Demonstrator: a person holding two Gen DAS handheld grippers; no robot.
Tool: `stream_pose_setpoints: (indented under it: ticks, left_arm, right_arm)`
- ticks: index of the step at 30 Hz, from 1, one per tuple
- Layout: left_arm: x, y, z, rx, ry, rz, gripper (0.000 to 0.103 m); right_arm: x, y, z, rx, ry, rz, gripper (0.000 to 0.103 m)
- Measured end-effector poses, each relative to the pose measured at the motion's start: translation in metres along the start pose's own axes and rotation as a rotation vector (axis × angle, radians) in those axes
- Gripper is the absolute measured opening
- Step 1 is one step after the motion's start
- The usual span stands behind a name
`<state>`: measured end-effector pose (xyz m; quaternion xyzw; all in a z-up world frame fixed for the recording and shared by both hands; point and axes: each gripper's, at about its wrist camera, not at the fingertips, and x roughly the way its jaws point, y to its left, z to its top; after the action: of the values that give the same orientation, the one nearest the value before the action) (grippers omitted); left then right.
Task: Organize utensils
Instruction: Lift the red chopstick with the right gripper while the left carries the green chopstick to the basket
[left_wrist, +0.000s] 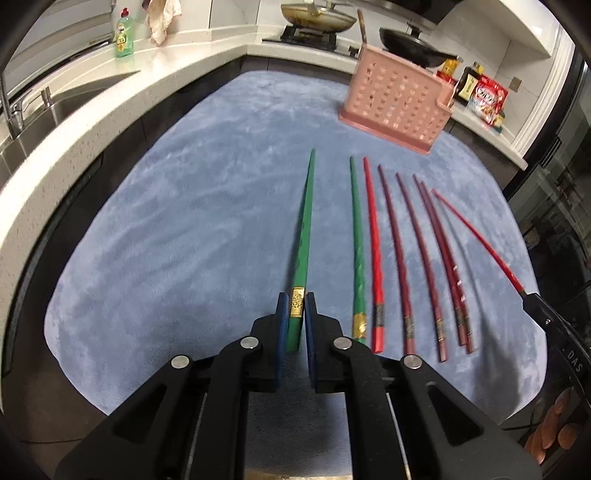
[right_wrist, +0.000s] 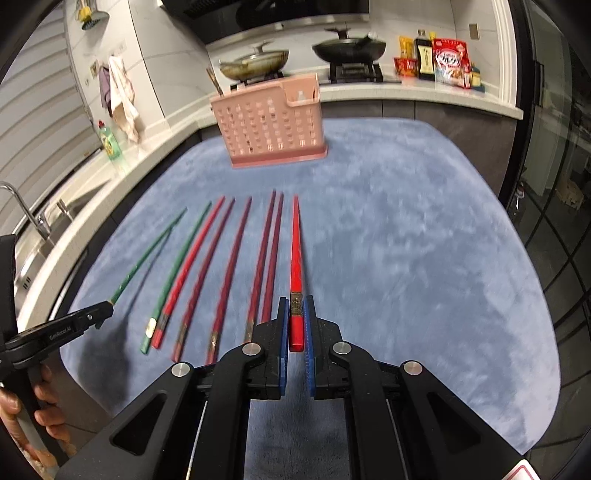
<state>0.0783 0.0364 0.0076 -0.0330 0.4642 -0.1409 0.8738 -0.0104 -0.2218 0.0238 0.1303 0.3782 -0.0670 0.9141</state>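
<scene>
Holding one chopstick in each claw right now; our left gripper (left_wrist: 296, 314) is clamped on the green chopstick (left_wrist: 303, 236) right at its gold band, and our right gripper (right_wrist: 295, 321) is pinched tight on the bright red chopstick (right_wrist: 296, 254) near its thick end; both sticks look lifted off the blue mat (left_wrist: 184, 221), tips pointing toward the pink basket (left_wrist: 397, 103) at the far side.

As for progress, we'd say we're barely started; the basket has maybe one brownish stick poking out at its far corner, hard to tell what it is; six chopsticks lie in a row on the mat between our two grippers: the other green chopstick (left_wrist: 357, 251), a red one (left_wrist: 373, 258) just beside it, then four darker maroon ones (left_wrist: 399, 258), the last two touching each other.

So what's left, by our guess: carry these two over, drop them in the basket, then come back for the rest; pairing colours could get fiddly since each claw holds a different colour.
</scene>
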Motion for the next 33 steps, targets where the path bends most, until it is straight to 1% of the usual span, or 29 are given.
stream_pose_setpoints:
  ticks: [4,10,17,23,26,33]
  left_arm:
    - [-0.018,-0.002,0.014,0.002,-0.048,-0.015,0.008]
    - [-0.038,-0.004,0.041,0.007,-0.108,-0.012,0.008]
    - [-0.065,-0.008,0.083,0.037,-0.221,0.011,0.008]
    - [-0.071,-0.012,0.115,0.052,-0.279,0.024,0.008]
    - [-0.071,-0.017,0.132,0.067,-0.295,0.025,0.008]
    - [-0.067,-0.031,0.168,0.087,-0.318,-0.005,0.007]
  right_arm:
    - [-0.012,-0.002,0.016,0.004,-0.043,0.007,0.007]
    - [-0.026,-0.006,0.039,0.01,-0.102,0.016,0.007]
    - [-0.038,-0.01,0.073,0.01,-0.174,0.032,0.007]
    - [-0.041,-0.013,0.099,0.026,-0.221,0.043,0.007]
    - [-0.039,-0.014,0.11,0.031,-0.237,0.051,0.007]
    - [-0.039,-0.018,0.147,0.039,-0.297,0.058,0.007]
